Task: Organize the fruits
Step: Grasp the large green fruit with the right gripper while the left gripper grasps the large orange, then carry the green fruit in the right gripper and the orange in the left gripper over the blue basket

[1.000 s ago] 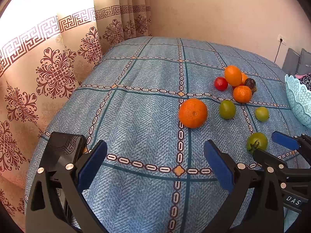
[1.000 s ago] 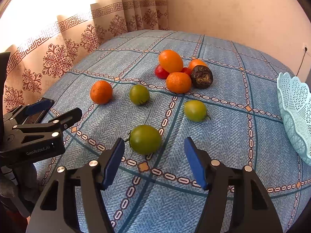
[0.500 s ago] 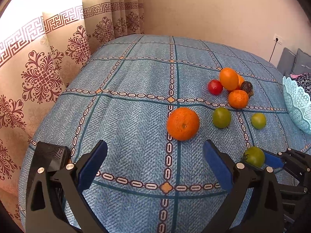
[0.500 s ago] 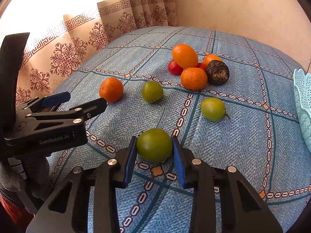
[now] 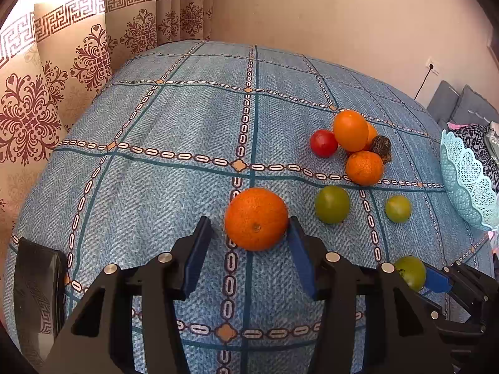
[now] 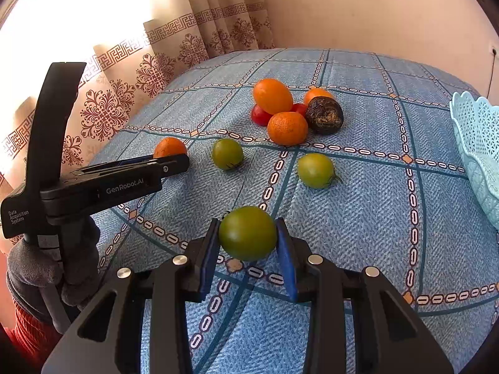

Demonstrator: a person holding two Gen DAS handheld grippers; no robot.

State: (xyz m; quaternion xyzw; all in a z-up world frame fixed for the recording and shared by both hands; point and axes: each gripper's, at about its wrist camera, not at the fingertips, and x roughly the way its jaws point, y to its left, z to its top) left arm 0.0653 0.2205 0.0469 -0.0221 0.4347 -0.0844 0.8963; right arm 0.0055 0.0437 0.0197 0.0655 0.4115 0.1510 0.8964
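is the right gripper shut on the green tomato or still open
Shut on it: in the right wrist view both pads touch the sides of the green tomato between the right gripper fingers.

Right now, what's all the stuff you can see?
oranges: four, orange; one between the left gripper's fingers, three in the far pile
red tomatoes: two, red, in the pile
green tomatoes: three, green; one gripped, two loose
dark wrinkled fruit: one, brown-black, in the pile
basket: one, pale turquoise, right edge
cloth: one, blue checked, under everything
curtains: cream and maroon, left
gloved hand: one, grey, holding the left gripper
left gripper: black, open
right gripper: black, shut on a green tomato
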